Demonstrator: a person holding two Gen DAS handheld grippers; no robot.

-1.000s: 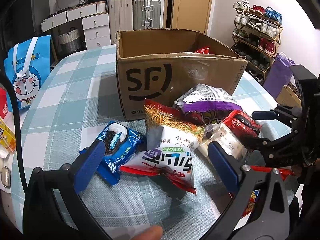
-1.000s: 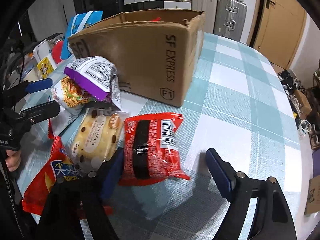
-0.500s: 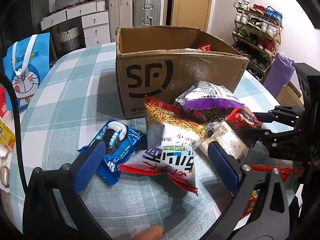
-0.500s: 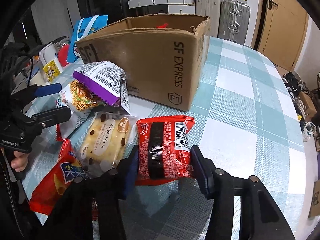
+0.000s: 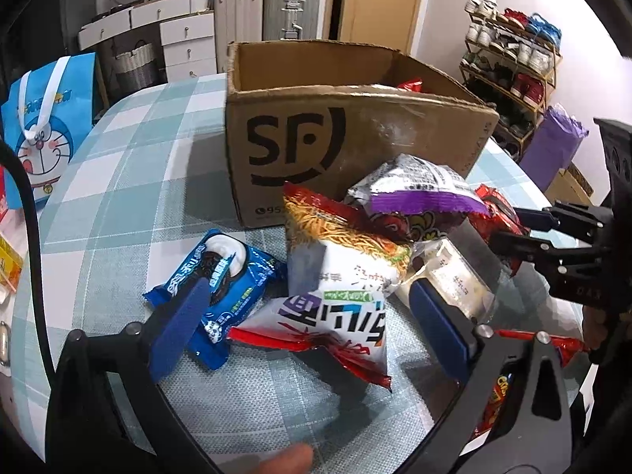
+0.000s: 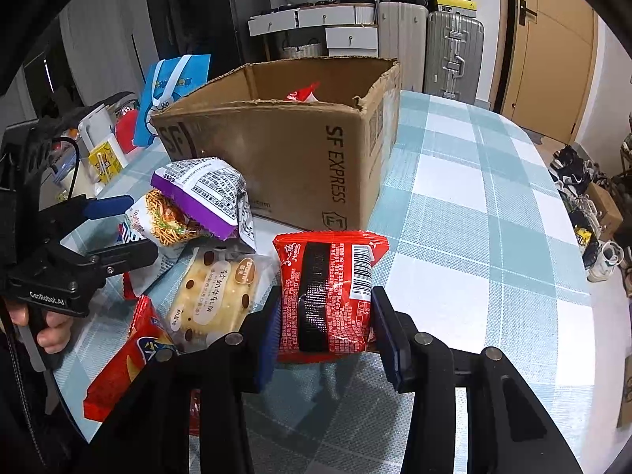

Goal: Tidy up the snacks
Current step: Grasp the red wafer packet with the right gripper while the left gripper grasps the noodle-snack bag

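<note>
Clamped shut just now on the red noodle pack (image 6: 328, 296), right hand-held gripper (image 6: 326, 326), jaws having closed from wide onto both long edges. Barely changed on the other side: left hand-held gripper (image 5: 312, 324) hanging wide with nothing pinched, only narrowed a touch, white-and-red bag (image 5: 335, 316) lying between the fingers.

Biggest first: checked surface (image 6: 474, 205), then cardboard box (image 6: 300, 150) in the upper middle of the right view, top open, only one red packet (image 6: 302, 93) peeking out inside. So early days, probably. Waiting in a heap at lower left: yellow noodle bag (image 5: 343, 252), purple-and-white bag (image 6: 205, 193), cream bread pack (image 6: 215, 296), red chip bag (image 6: 122, 363), blue cookie pack (image 5: 221, 280).

Gripped pack sits lower centre, just in front of the box corner, long axis running up the frame toward the box, barcode end farthest away, looks tipped up a little.
</note>
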